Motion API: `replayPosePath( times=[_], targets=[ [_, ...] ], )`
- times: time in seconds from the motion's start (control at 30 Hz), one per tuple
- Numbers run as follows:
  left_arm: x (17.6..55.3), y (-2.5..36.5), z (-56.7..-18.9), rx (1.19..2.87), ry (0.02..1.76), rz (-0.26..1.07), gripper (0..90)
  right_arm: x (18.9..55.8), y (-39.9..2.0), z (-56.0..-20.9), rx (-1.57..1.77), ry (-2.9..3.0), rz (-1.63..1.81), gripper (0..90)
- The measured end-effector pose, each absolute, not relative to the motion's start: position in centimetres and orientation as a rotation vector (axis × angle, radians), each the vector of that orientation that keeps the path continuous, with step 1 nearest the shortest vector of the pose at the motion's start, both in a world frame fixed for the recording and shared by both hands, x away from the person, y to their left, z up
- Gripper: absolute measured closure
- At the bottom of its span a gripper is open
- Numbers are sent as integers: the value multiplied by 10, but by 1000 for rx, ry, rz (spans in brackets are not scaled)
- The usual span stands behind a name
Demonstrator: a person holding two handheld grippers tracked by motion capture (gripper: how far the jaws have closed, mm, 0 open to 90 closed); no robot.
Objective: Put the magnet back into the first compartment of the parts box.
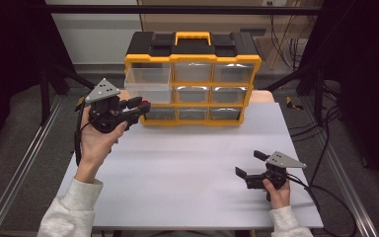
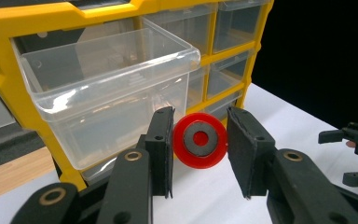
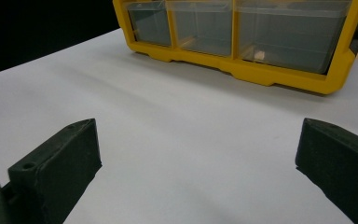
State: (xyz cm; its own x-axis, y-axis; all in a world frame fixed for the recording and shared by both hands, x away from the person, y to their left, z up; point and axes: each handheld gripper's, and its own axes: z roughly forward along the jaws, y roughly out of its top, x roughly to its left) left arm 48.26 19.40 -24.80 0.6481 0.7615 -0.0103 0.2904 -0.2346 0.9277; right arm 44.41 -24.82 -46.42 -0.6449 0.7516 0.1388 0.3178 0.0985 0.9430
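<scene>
Red ring (image 2: 200,140) with grey centre, pinched edge-on between the pads of the left tool (image 2: 199,140), held above the white tabletop (image 1: 192,168) just before the pulled-out clear drawer (image 2: 112,88) of the yellow organiser (image 1: 192,84). Right tool (image 1: 250,164) spread wide, holding nothing, low over the tabletop, well apart.

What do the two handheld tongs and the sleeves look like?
Both the left tongs and the right tongs are black, each with two flat, blocky jaws and a grey three-cornered plate with small holes on top. A black cable trails from each. Brass-coloured pivot rings show in the left gripper view. The sleeves are light grey knit.
</scene>
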Motion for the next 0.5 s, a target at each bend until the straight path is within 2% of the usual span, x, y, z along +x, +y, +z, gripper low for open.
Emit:
replayPosePath(
  times=[0.5],
  targets=[
    [491,194,-228,1791,849,586,619,444,-248,-464,1044,2004,1565,5]
  ],
)
